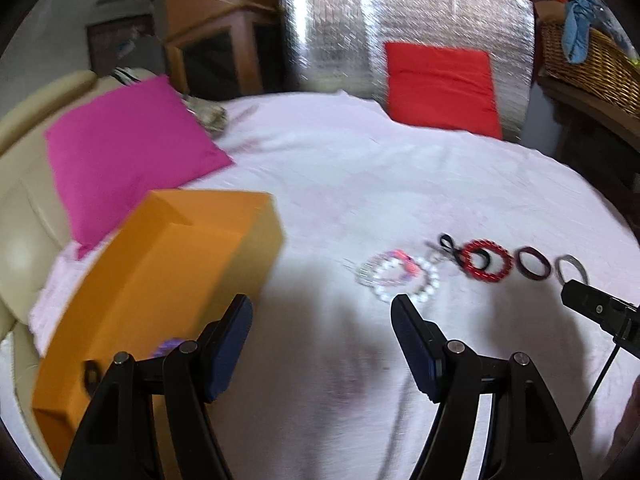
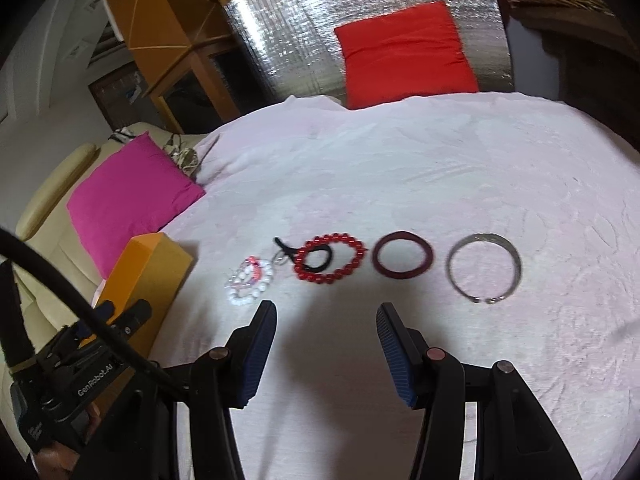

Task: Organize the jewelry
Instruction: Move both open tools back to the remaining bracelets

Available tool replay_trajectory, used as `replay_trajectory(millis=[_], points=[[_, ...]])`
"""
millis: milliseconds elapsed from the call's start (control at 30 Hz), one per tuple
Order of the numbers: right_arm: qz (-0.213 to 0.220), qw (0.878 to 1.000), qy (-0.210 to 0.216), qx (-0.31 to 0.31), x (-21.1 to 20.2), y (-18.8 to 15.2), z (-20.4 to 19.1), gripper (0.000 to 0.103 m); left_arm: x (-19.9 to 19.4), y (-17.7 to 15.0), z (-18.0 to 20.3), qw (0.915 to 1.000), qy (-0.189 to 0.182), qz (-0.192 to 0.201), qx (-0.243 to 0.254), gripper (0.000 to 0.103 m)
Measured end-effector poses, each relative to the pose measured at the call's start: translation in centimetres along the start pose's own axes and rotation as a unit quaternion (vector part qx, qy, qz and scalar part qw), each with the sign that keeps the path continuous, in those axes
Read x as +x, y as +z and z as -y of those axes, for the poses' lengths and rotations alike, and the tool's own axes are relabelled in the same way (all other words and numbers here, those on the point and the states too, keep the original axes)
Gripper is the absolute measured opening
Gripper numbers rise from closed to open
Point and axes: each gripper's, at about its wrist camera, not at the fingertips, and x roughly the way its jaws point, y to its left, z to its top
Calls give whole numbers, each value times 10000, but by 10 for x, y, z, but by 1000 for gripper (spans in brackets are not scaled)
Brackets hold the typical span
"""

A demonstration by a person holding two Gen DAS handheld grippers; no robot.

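Note:
Jewelry lies in a row on a pale pink cloth (image 2: 400,168): a white and pink bead bracelet (image 2: 250,278), a red bead bracelet (image 2: 352,266) with a black clasp piece inside it, a dark maroon bangle (image 2: 402,260) and a silver cuff bangle (image 2: 483,270). An orange box (image 1: 168,280) sits at the left, with something purple and a dark ring by its near end. My left gripper (image 1: 322,312) is open and empty between the box and the white bracelet (image 1: 404,280). My right gripper (image 2: 326,316) is open and empty just short of the red bracelet and the maroon bangle.
A magenta cushion (image 1: 128,156) lies at the left on a cream sofa (image 1: 24,208). A red cushion (image 1: 442,88) leans on a silver foil panel (image 1: 340,32) at the back. A wicker basket (image 1: 588,64) stands at the right, a wooden cabinet (image 1: 216,28) behind.

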Motion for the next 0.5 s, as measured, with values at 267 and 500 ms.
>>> replay_trajectory(millis=[267, 500], points=[[23, 9992, 159, 378, 8, 8, 17, 56, 27, 10, -1, 9977, -670, -88, 109, 72], [-17, 9988, 169, 450, 21, 12, 15, 56, 48, 17, 2, 9928, -1182, -79, 155, 72]])
